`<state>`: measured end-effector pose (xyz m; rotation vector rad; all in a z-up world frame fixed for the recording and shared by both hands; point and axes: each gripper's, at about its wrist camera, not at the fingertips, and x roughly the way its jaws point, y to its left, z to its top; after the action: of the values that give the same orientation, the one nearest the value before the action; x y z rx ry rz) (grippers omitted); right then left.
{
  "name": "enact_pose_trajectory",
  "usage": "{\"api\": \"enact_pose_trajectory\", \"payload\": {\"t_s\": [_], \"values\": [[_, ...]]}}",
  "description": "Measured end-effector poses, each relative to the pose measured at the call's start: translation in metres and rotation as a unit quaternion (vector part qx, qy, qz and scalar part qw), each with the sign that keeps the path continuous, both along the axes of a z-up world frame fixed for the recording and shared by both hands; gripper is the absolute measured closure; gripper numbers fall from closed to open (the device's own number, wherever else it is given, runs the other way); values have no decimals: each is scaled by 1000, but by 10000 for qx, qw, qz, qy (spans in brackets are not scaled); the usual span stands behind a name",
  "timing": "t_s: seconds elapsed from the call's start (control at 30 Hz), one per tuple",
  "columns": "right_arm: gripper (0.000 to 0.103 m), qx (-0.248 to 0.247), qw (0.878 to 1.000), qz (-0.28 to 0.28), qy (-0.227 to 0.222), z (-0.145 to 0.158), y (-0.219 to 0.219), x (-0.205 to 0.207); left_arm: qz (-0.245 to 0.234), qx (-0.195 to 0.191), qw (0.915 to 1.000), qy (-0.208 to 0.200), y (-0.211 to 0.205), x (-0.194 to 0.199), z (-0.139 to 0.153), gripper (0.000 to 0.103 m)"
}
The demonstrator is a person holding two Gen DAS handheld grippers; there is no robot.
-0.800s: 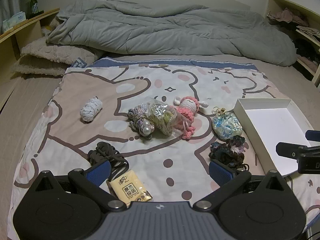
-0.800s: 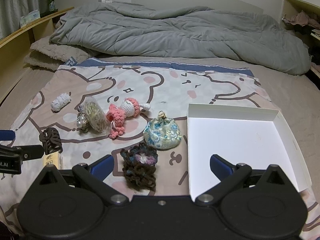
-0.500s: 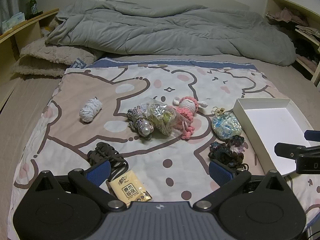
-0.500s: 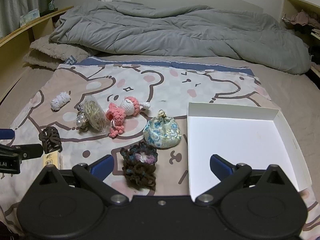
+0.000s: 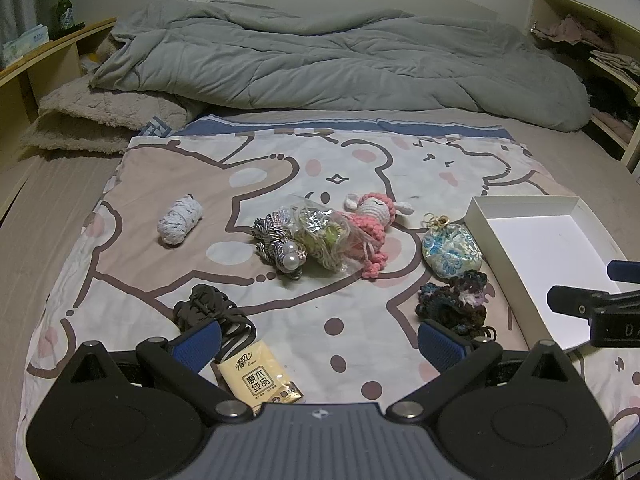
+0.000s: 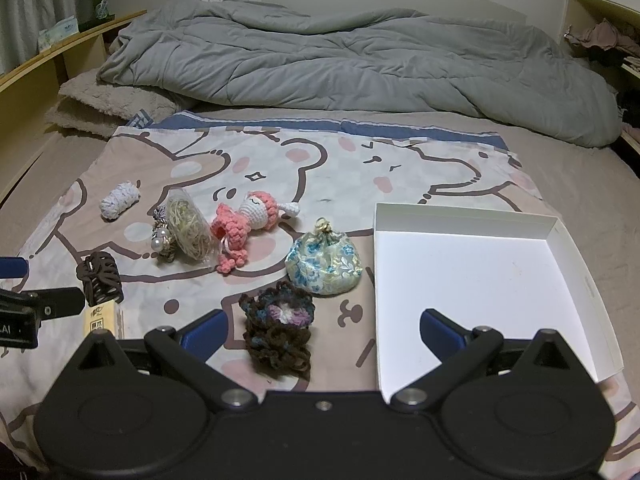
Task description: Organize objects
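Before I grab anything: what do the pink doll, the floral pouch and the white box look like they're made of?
Pink doll: crocheted yarn, matte, looped stitches visible. Floral pouch: woven fabric with a slight sheen, possibly brocade, gathered at a drawstring top. White box: thin, smooth matte walls, probably cardboard.

Barely any change is seen: at the right edge of the left wrist view, the right gripper (image 5: 579, 285) is shifted a trace leftward.

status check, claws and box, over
Left claw open, empty. Right claw open, empty. White box empty, trinkets on sheet. Nothing blocking.
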<state>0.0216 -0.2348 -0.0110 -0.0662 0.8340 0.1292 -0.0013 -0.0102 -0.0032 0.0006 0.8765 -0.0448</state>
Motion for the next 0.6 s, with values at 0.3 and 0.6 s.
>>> {"api": "enact_pose_trajectory", "payload": {"t_s": [0.3, 0.6], "values": [[0, -11, 10000, 2, 8, -2, 1, 0, -3, -1, 10000, 6, 0, 0, 0, 0], [0, -24, 10000, 5, 19, -3, 1, -1, -6, 2, 10000, 3, 1, 0, 0, 0]]}}
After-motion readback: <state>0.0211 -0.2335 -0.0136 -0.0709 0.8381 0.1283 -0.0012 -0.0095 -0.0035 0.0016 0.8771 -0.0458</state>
